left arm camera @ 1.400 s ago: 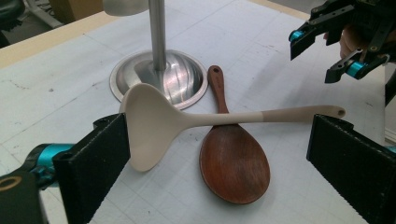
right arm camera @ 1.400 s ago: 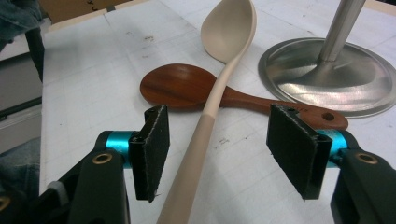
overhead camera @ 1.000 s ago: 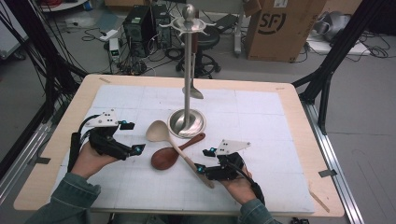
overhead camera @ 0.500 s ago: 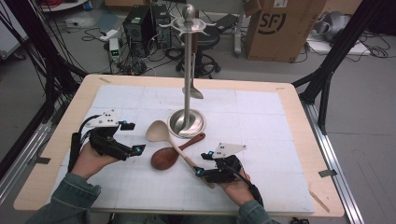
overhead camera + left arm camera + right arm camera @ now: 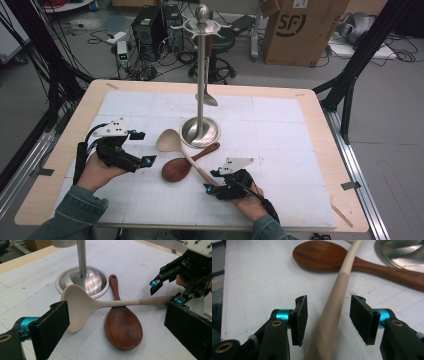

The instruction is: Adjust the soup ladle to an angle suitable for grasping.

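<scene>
Since the earlier frame the right tongs [image 5: 328,320] have been closing around the cream ladle [image 5: 334,305] handle without gripping yet; left tongs [image 5: 112,332] stand open, lift and hanging on the stand [image 5: 201,75] remain.

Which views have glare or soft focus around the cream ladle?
High view: even overhead light, soft short shadows, and the cream ladle reads clearly. Left gripper view: bright streaky glare on the steel stand base; the near pads are slightly soft. Right gripper view: the ladle handle blurs at the bottom edge, while the wooden spoon farther off is a little soft with a mild sheen.
</scene>
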